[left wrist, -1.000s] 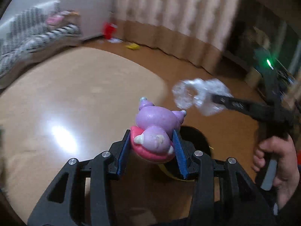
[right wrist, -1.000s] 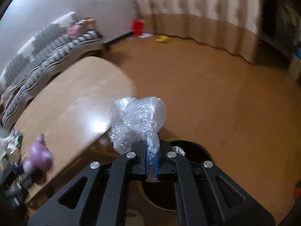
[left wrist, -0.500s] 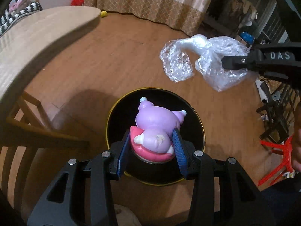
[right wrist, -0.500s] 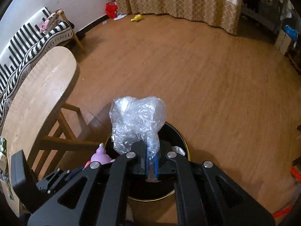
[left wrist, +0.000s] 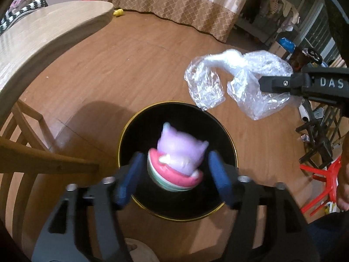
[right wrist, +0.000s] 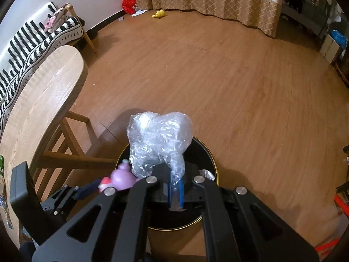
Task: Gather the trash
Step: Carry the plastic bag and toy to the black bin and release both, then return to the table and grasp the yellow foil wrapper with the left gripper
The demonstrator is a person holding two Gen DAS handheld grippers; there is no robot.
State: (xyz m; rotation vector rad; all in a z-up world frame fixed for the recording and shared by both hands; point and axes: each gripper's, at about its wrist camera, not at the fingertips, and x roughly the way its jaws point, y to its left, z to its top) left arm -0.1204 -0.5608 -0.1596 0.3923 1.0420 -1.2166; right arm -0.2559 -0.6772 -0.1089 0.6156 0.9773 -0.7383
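Observation:
A purple toy figure on a pink base (left wrist: 178, 166) is blurred between the blue pads of my left gripper (left wrist: 175, 158), straight above a black bin with a gold rim (left wrist: 135, 131). The jaws are opening and both pads stand clear of the toy. My right gripper (right wrist: 175, 187) is shut on a crumpled clear plastic bag (right wrist: 159, 139), held over the far edge of the bin (right wrist: 209, 152). In the left wrist view the plastic bag (left wrist: 237, 83) hangs up and to the right of the bin. In the right wrist view the toy (right wrist: 122, 179) shows at lower left.
A wooden table (left wrist: 43, 35) and a wooden chair (left wrist: 32, 152) stand left of the bin. A red stool (left wrist: 322, 179) and dark clutter lie to the right. A striped sofa (right wrist: 32, 41) is against the wall, and a yellow toy (right wrist: 158, 14) lies by the curtain.
My left gripper swung from over the table to above the bin, then its jaws spread off the toy, which now blurs and tilts. The right gripper dipped with the bag.

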